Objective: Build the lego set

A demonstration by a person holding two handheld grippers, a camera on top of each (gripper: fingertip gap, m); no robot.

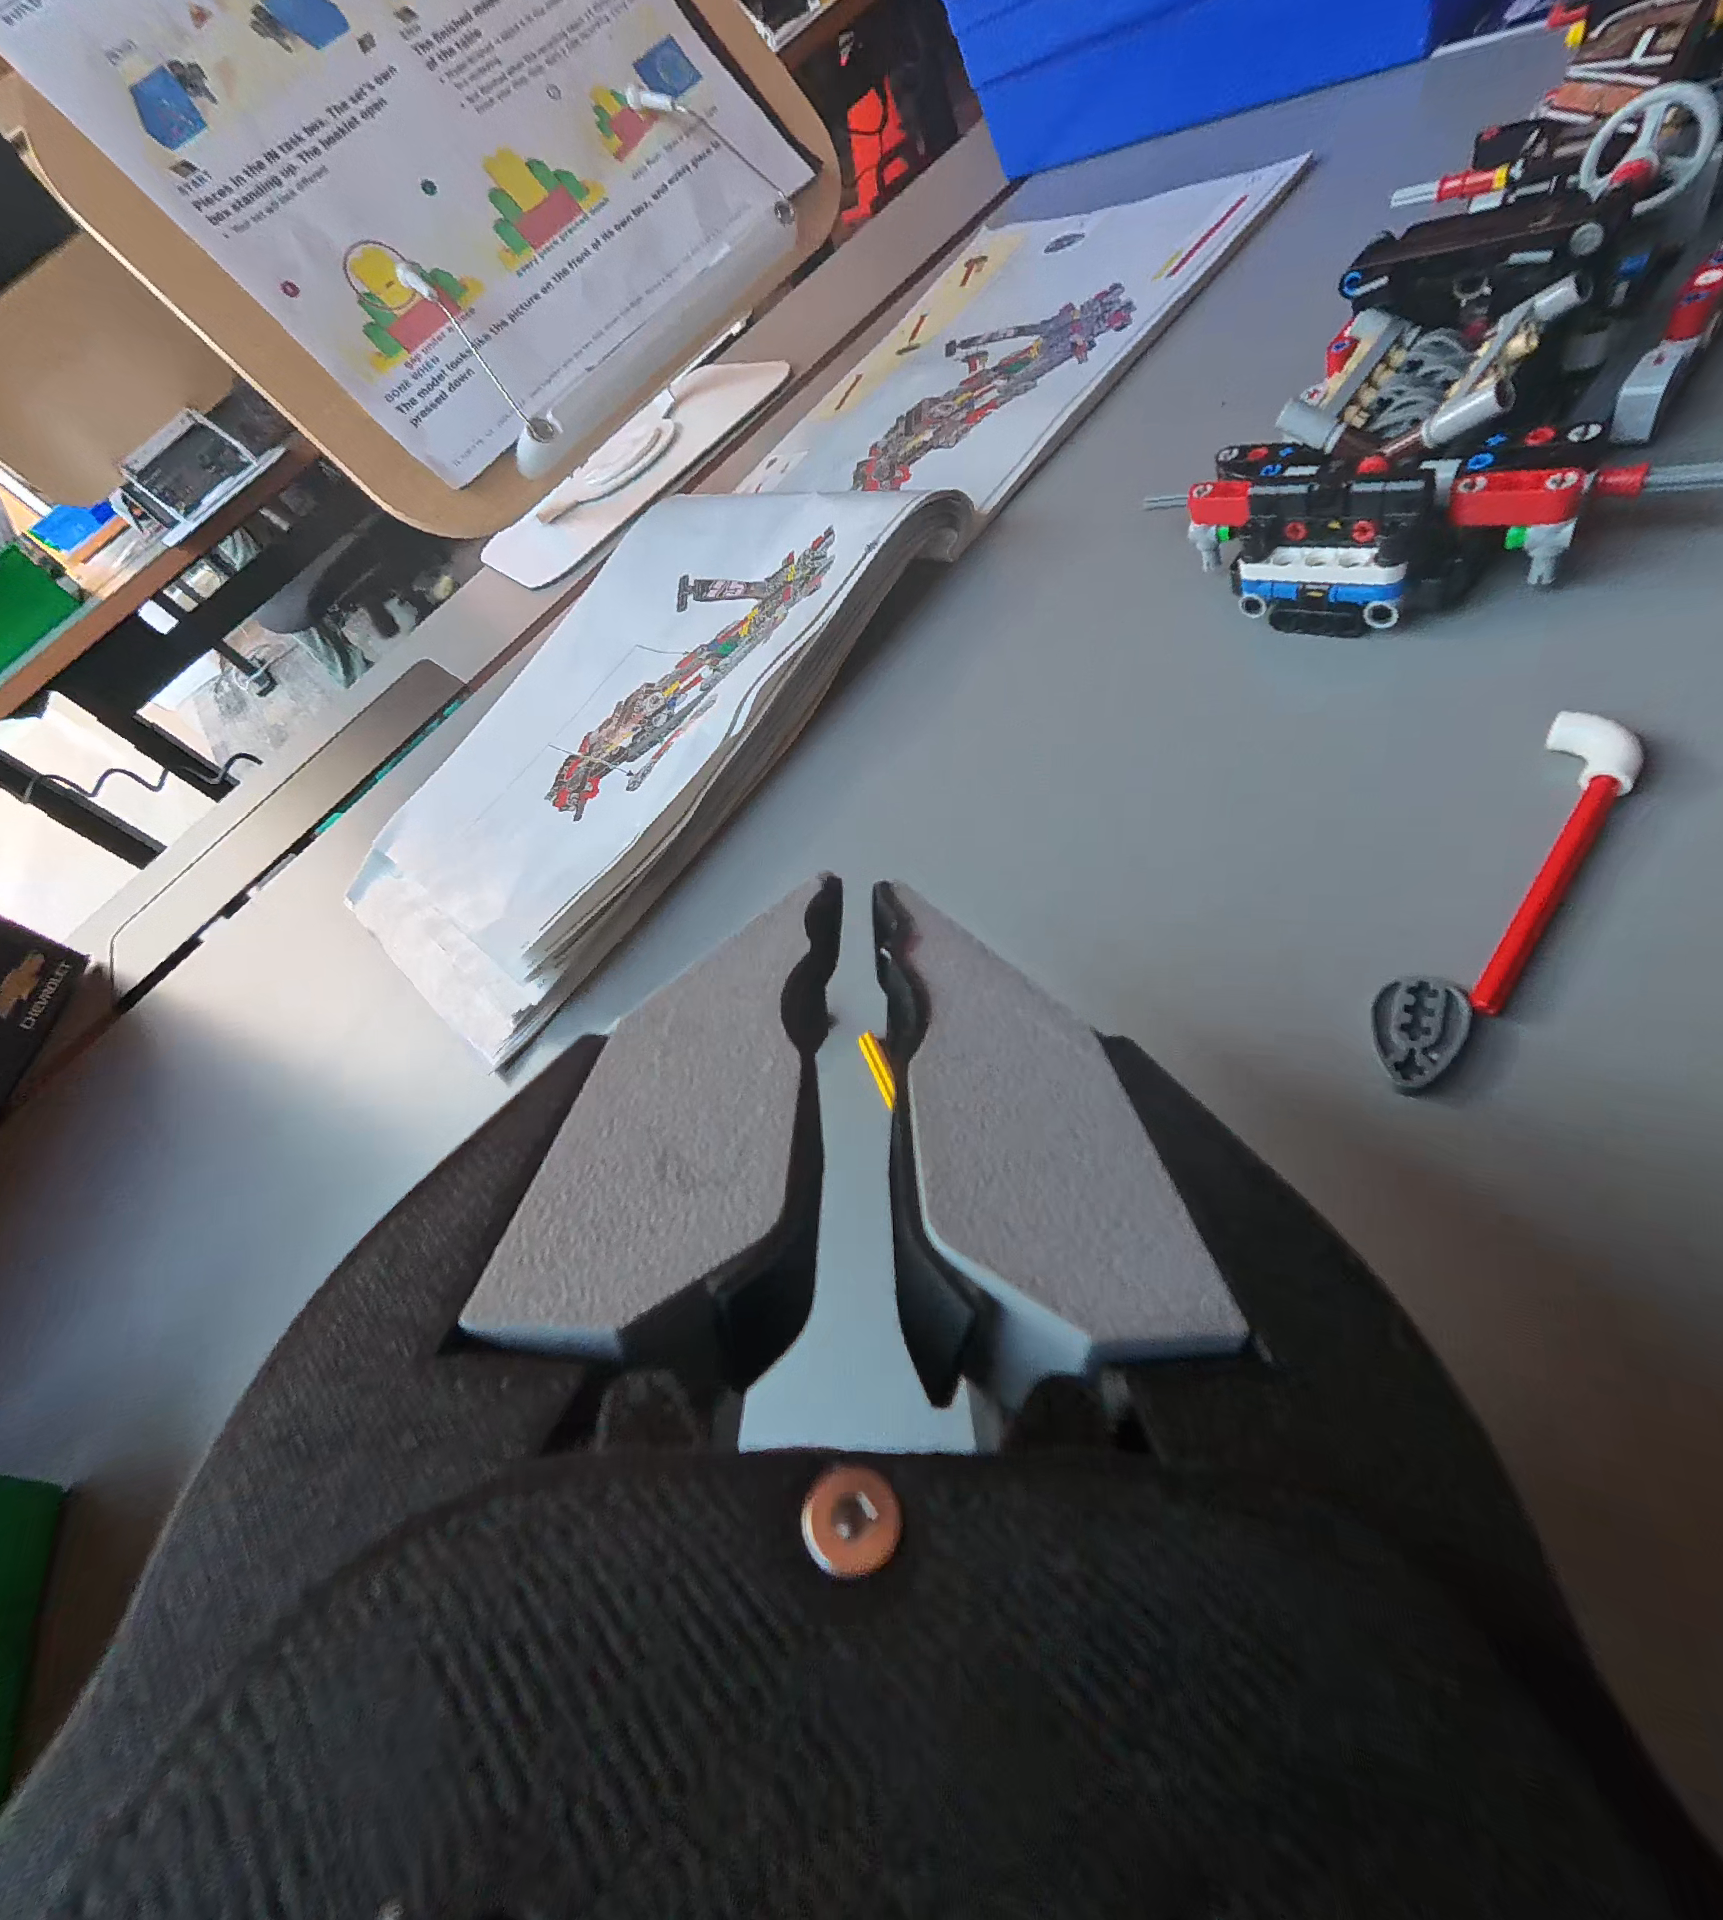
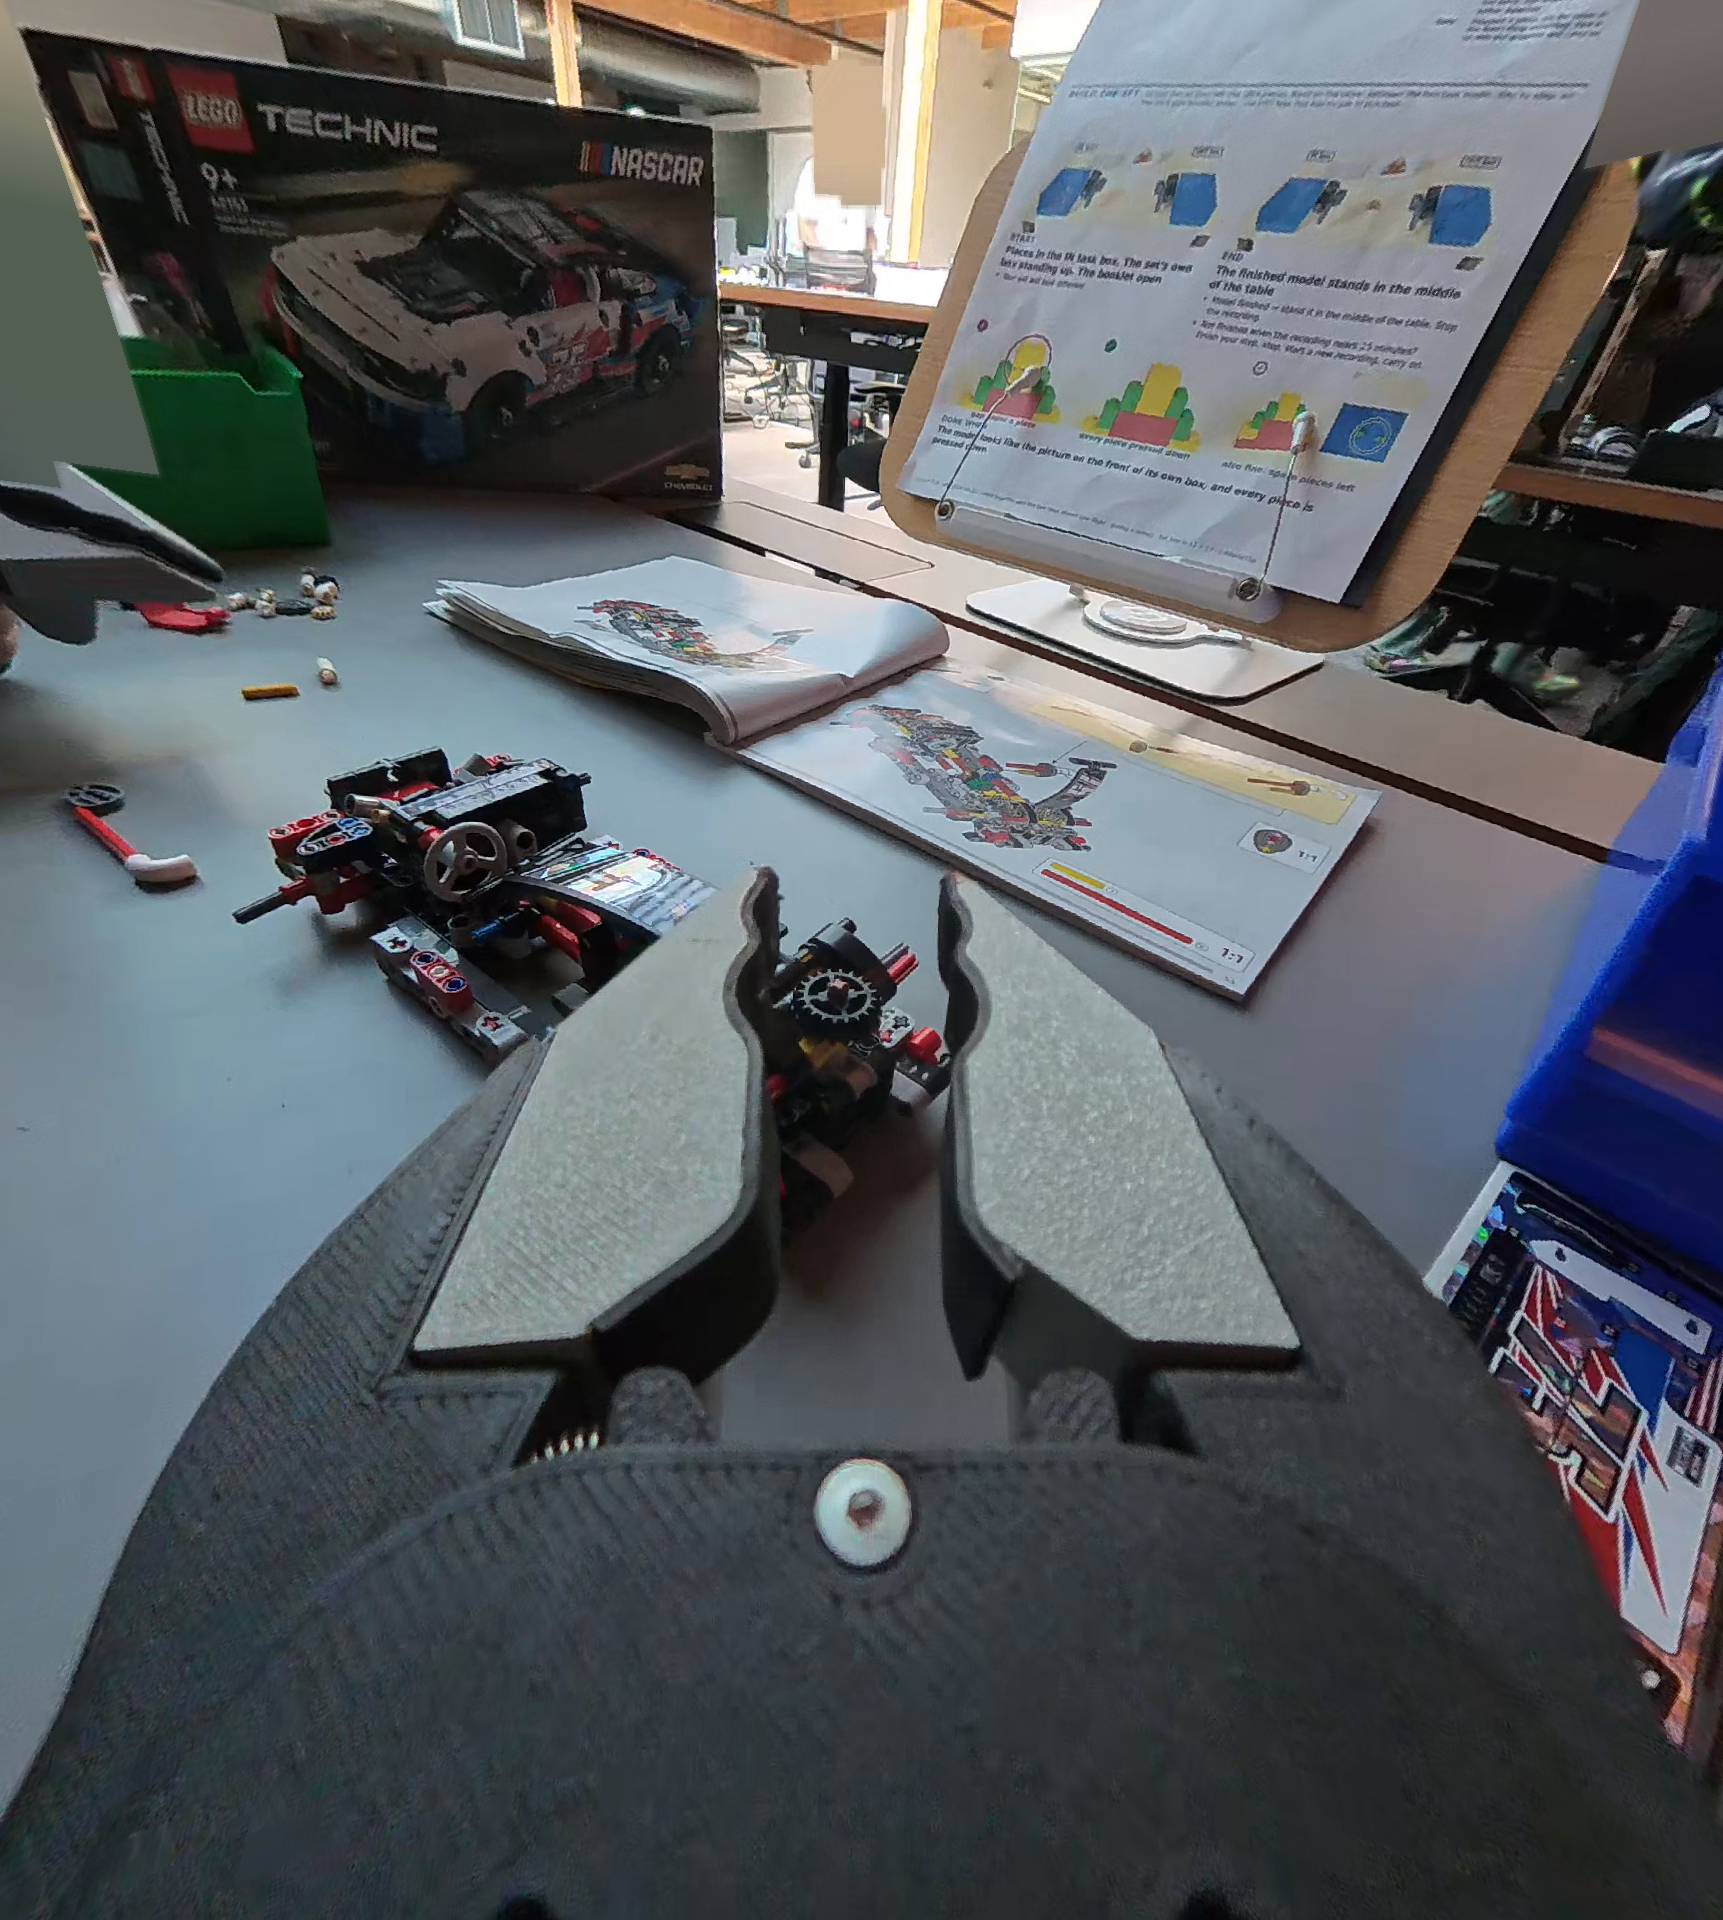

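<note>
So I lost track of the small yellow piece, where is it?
The yellow piece lies on the grey table, left in the right wrist view, beside a small tan pin.

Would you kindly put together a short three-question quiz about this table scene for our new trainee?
1. True or false: the red rod with a white elbow end lies on the open paper instruction booklet.
2. Which stands between the fingers of the right gripper? A. the black gear wheel of the brick-built car model; B. a yellow pin; C. a grey steering wheel.
3. What colour is the plastic bin beside the printed cardboard box?
Key: 1 false, it lies on the grey table; 2 A; 3 green.
</note>
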